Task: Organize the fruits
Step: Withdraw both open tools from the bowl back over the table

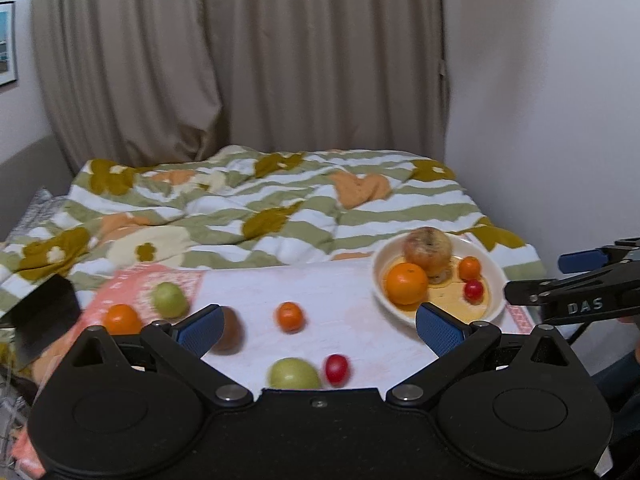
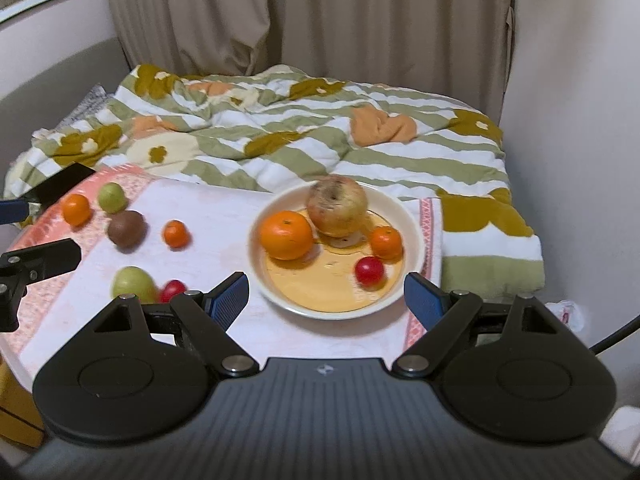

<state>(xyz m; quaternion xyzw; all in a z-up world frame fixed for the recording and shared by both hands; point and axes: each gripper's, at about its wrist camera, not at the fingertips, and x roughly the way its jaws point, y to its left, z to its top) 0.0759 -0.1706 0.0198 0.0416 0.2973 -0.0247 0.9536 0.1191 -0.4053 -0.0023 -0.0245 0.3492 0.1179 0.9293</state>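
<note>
A cream bowl (image 2: 412, 232) (image 1: 496, 276) holds a big apple (image 2: 337, 205), a large orange (image 2: 285, 234), a small orange (image 2: 386, 242) and a red fruit (image 2: 369, 271). Loose on the table lie a small orange (image 1: 289, 316), a green fruit (image 1: 294, 374), a red fruit (image 1: 337, 369), a brown kiwi (image 2: 126, 229), another green fruit (image 1: 170, 299) and an orange (image 1: 121, 319). My left gripper (image 1: 318, 326) is open and empty above the loose fruit. My right gripper (image 2: 325, 298) is open and empty, just in front of the bowl.
The table (image 2: 224, 208) has a white cloth with pink edges and stands against a bed with a striped floral quilt (image 2: 304, 136). A dark object (image 1: 44, 312) lies at the table's left edge. Curtains and a wall stand behind.
</note>
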